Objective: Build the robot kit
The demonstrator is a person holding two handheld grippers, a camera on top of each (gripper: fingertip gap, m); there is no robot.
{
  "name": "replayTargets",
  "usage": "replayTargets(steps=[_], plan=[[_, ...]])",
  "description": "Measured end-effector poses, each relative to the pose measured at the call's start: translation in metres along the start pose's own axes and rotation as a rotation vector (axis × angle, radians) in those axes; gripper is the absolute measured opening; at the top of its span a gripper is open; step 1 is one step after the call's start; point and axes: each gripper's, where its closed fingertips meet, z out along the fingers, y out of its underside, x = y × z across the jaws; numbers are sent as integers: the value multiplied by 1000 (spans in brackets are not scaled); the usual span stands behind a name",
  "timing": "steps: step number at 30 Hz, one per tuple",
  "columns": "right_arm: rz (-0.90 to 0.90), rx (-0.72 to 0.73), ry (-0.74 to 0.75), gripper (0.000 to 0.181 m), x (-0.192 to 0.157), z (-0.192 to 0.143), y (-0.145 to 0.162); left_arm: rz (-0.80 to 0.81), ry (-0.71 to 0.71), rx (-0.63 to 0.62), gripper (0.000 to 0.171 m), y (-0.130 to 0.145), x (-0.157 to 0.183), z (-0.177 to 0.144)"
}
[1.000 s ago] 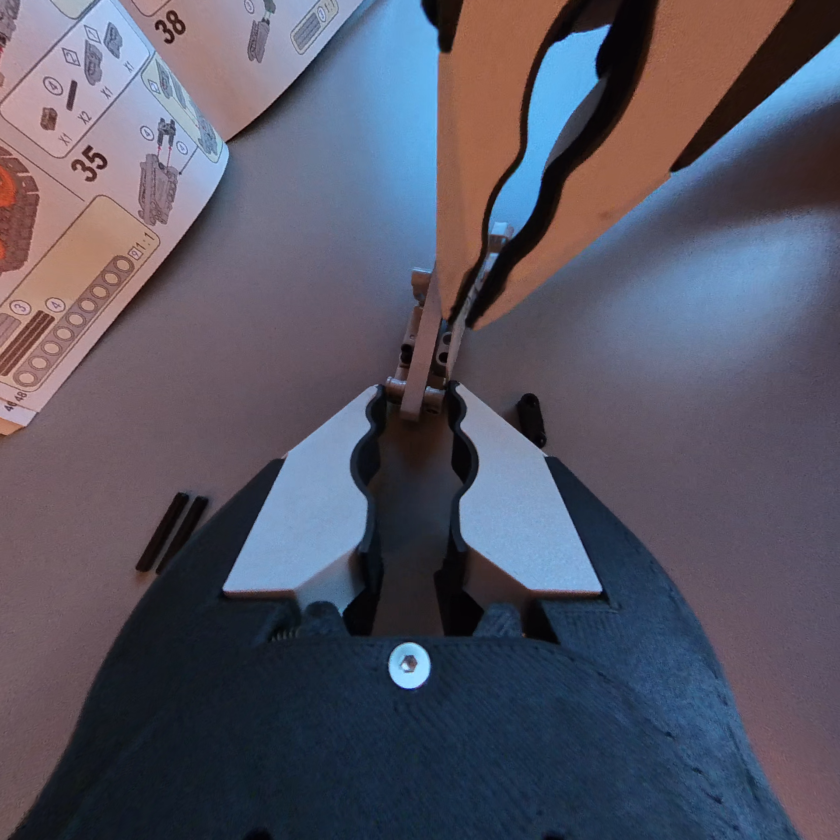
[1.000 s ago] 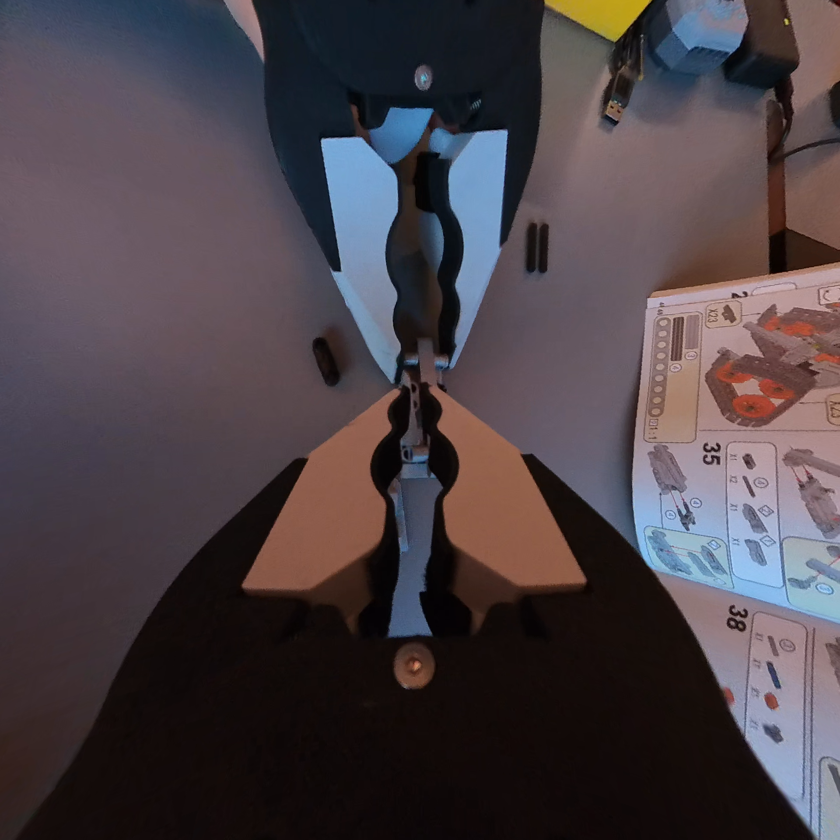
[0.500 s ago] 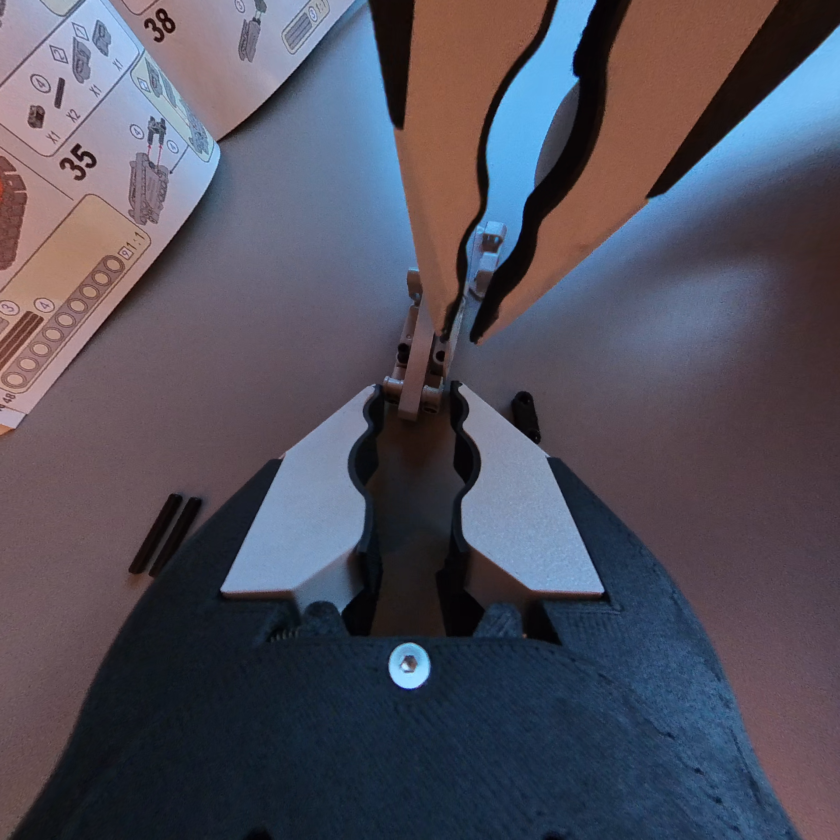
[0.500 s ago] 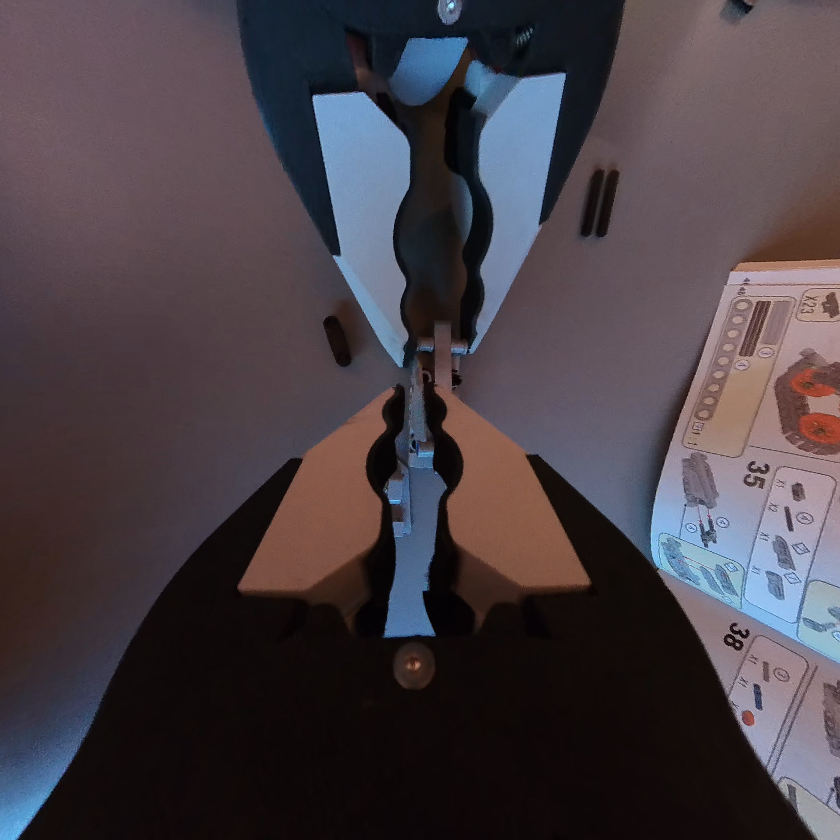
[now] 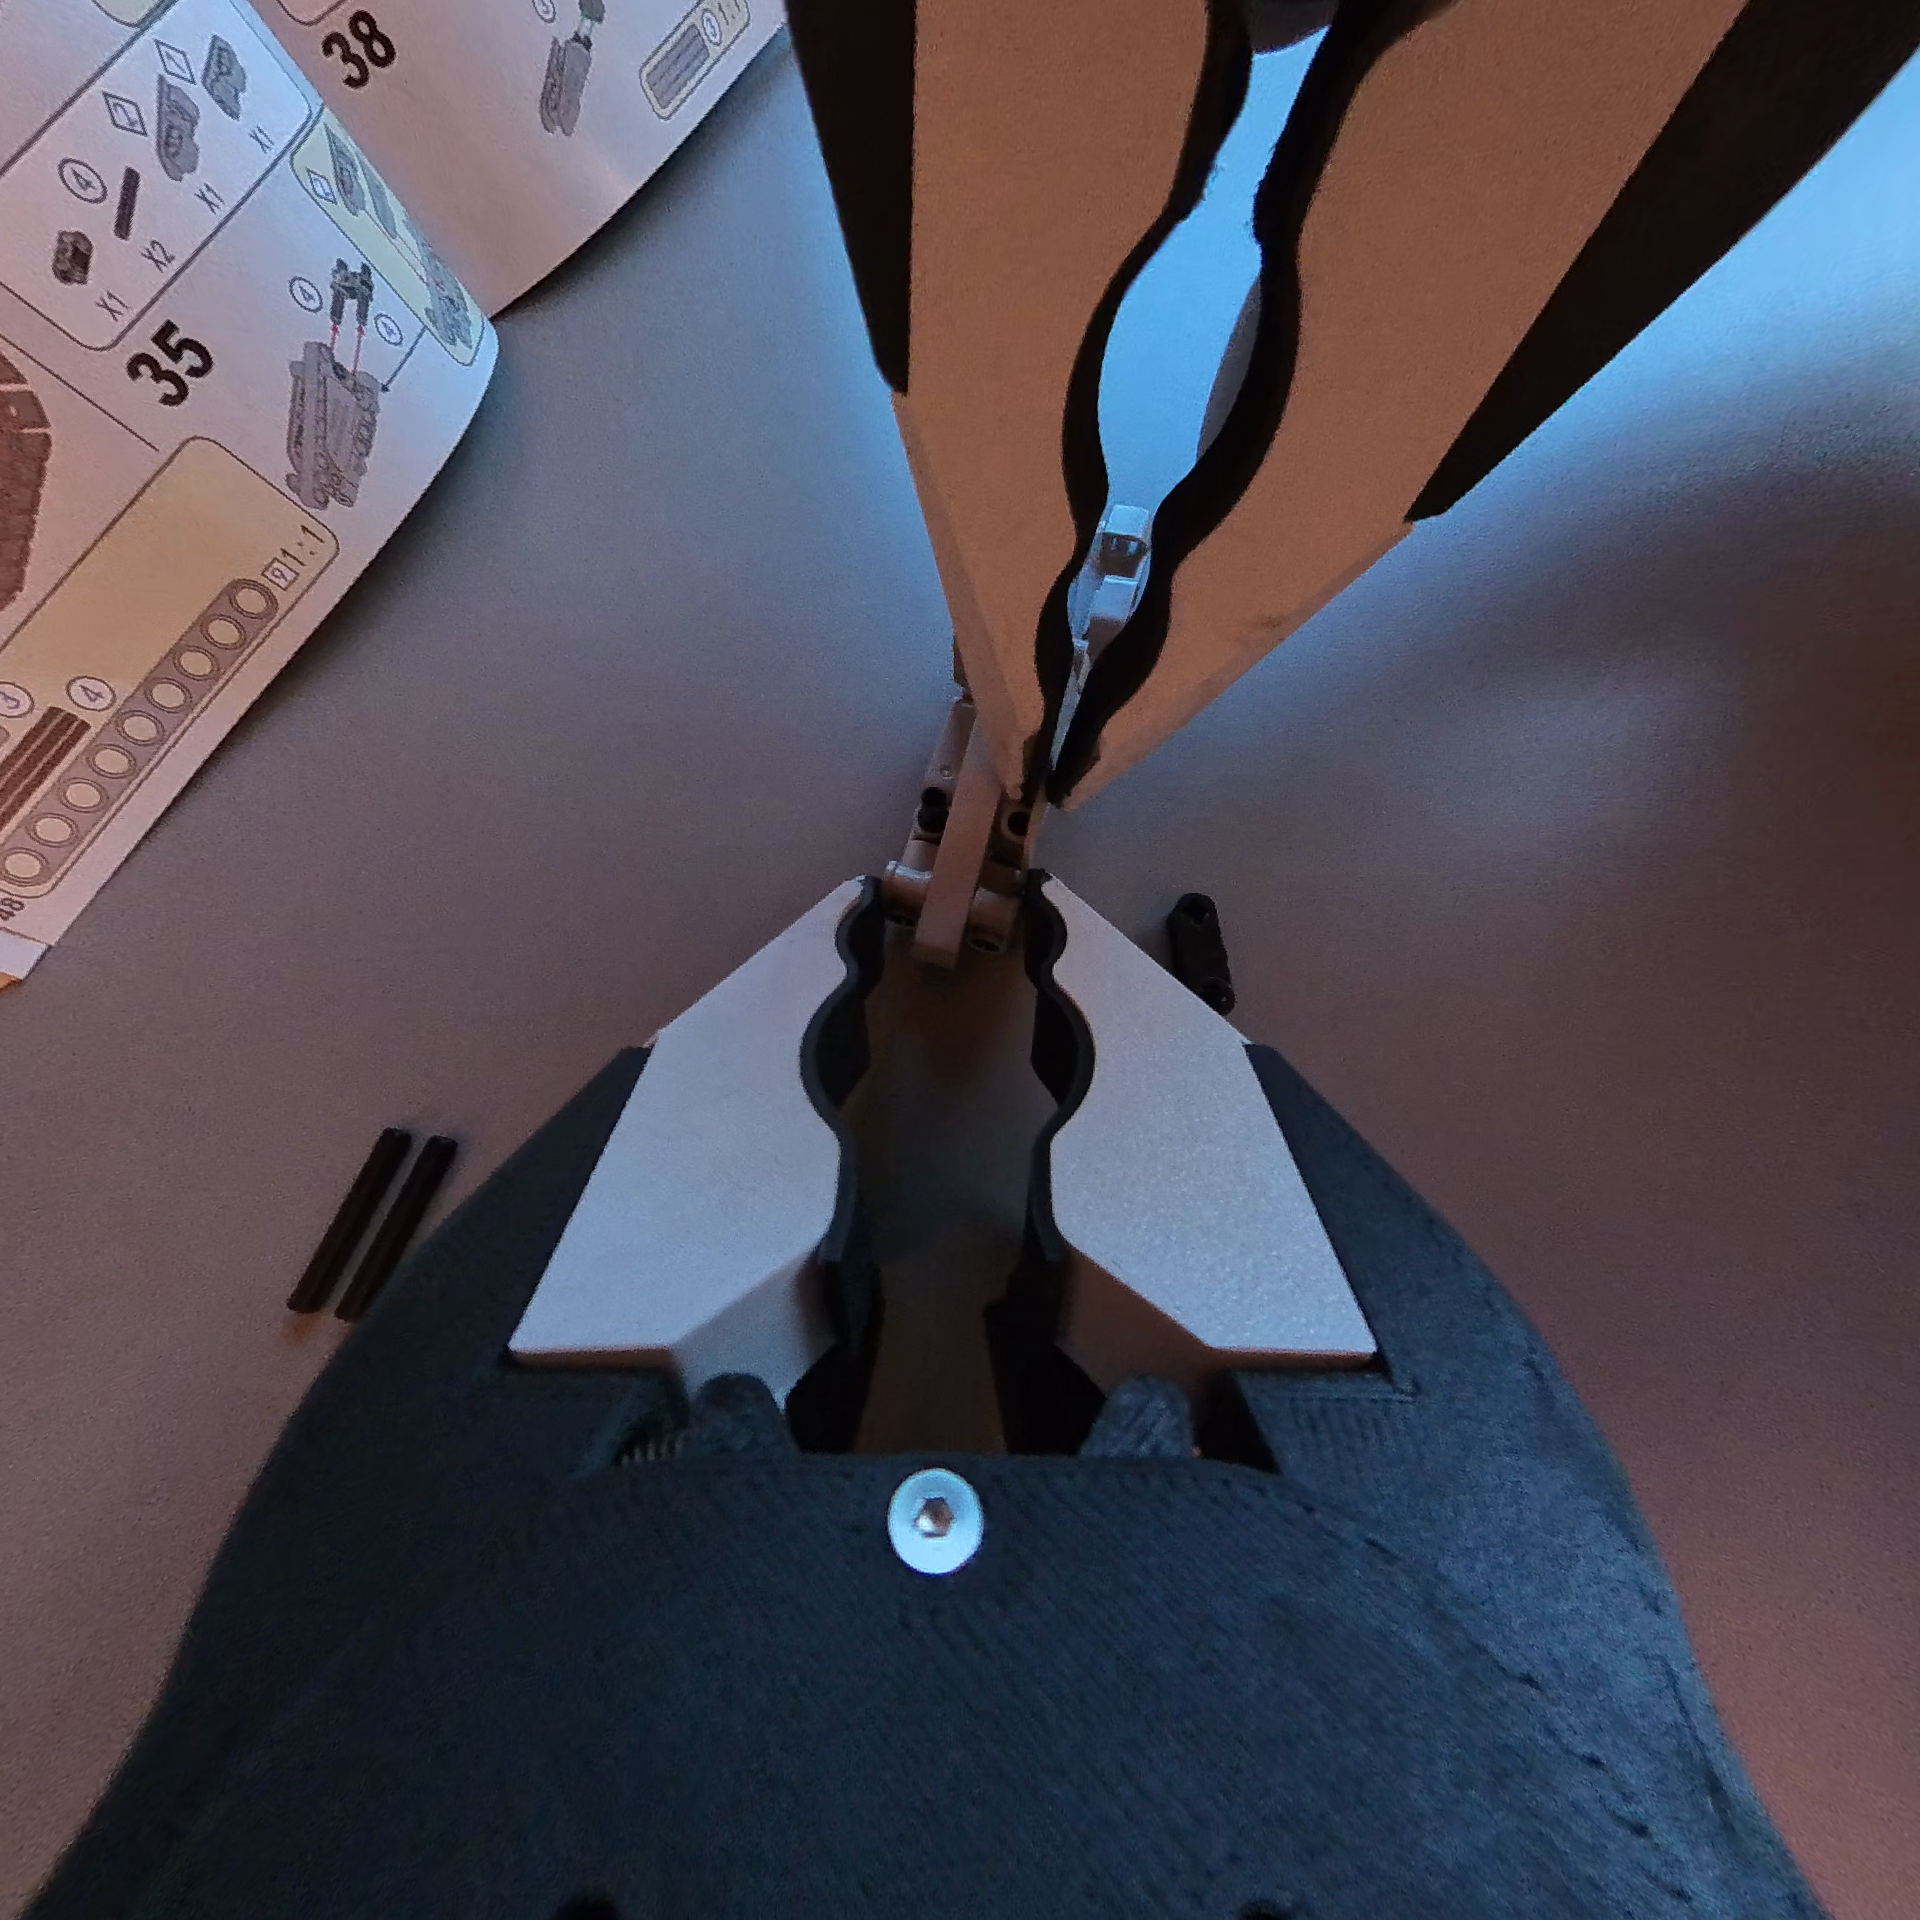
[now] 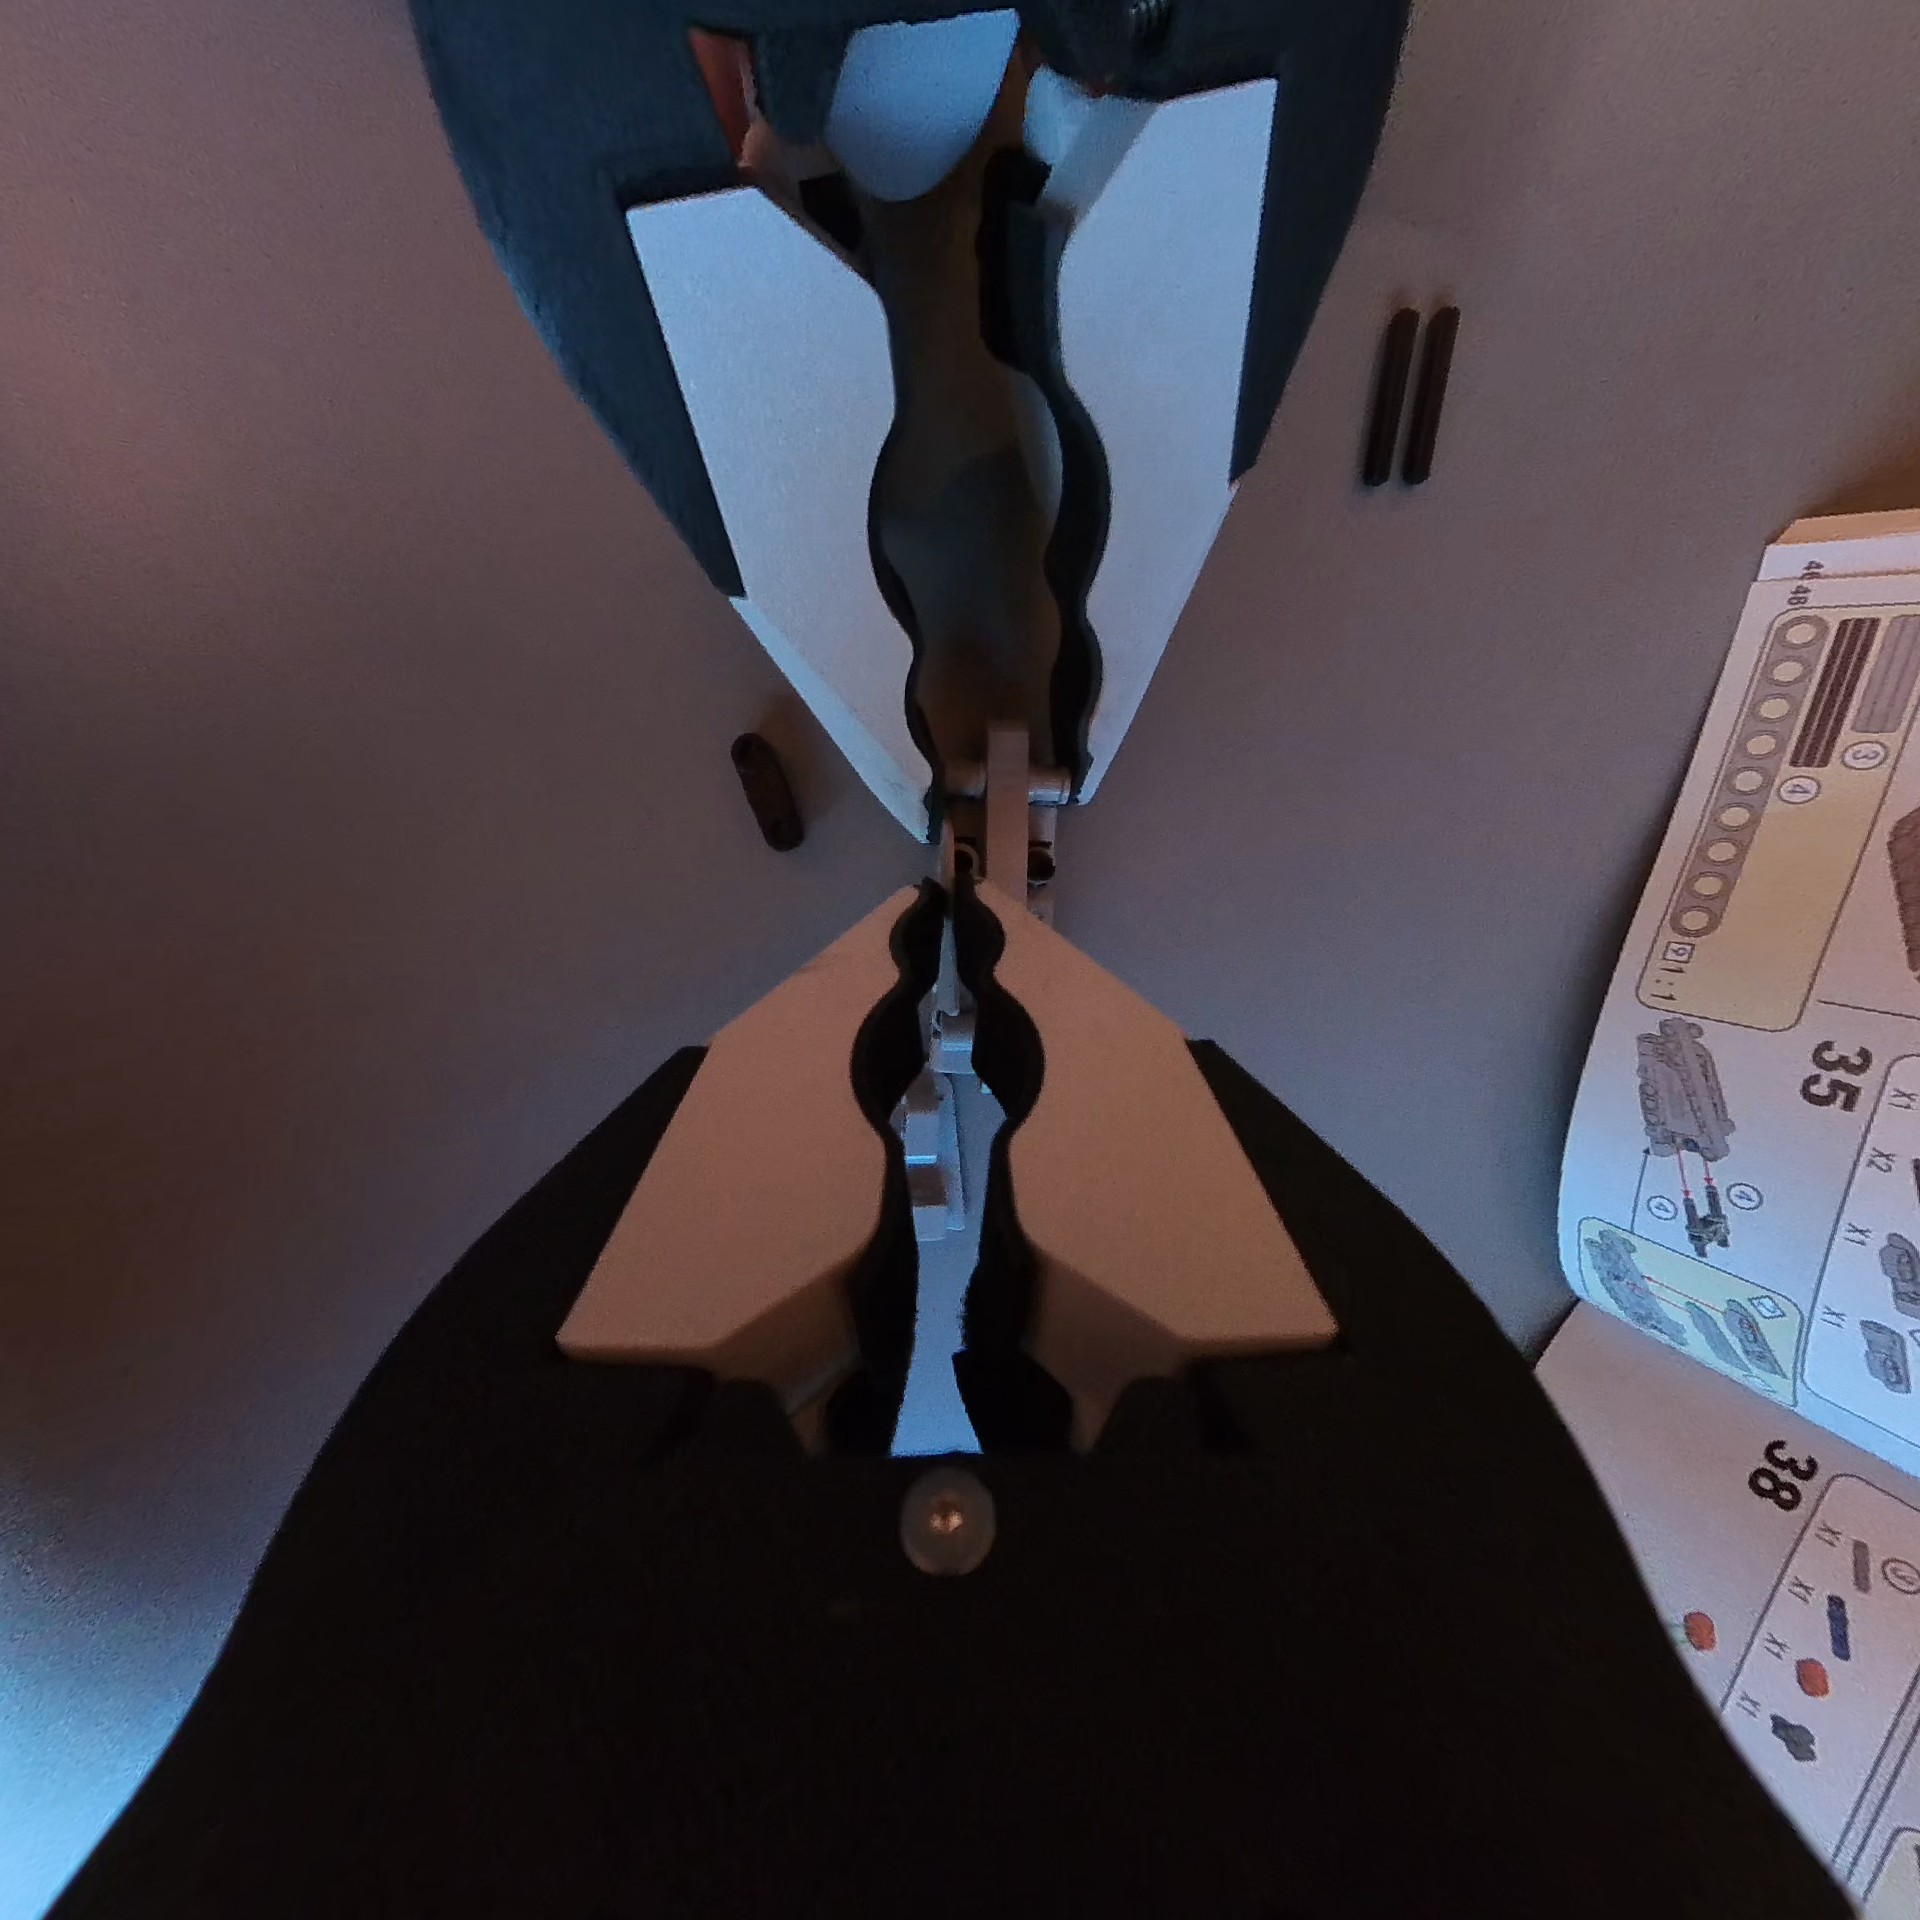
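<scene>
A small grey building-toy assembly (image 5: 956,862) of beams and pins hangs between my two grippers above the grey-brown table. My left gripper (image 5: 951,896) is shut on its near cross-piece with the fingertips. My right gripper (image 5: 1044,774) comes in from the top of the left wrist view and is shut on the far end. In the right wrist view, my right gripper (image 6: 948,899) clamps the grey assembly (image 6: 1010,774), part of which runs back between its pads. The left gripper (image 6: 1003,805) faces it tip to tip from the top.
A short black connector (image 5: 1203,951) lies on the table (image 5: 623,831) just right of my left fingers; it also shows in the right wrist view (image 6: 767,790). Two thin black axles (image 5: 372,1226) lie side by side at the left. An open instruction booklet (image 5: 208,416) lies at the far left. Left and right tips are no more than a few centimetres apart.
The two grippers have drawn closer and the left one fills more of the right wrist view. The cables and devices at the table's far edge have left that view. Both keep hold of the assembly.
</scene>
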Motion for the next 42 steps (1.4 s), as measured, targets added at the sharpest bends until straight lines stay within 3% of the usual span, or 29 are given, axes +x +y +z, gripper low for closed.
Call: replayTargets(steps=[23,29,31,34,39,42], plan=[[29,-39,81,2,0,2,1,-17,4,0,26,0,0,0],[76,127,53,4,2,-3,1,-4,-8,1,25,1,0,0],[108,249,78,24,6,-16,-3,12,-12,1,24,1,1,-1],[137,409,127,40,13,-34,-2,57,-19,5,24,0,4,-1],[89,381,58,45,-6,-12,13,227,-90,29,24,-3,10,-2],[21,298,144,26,-1,-5,17,228,-94,29,24,-4,11,-2]])
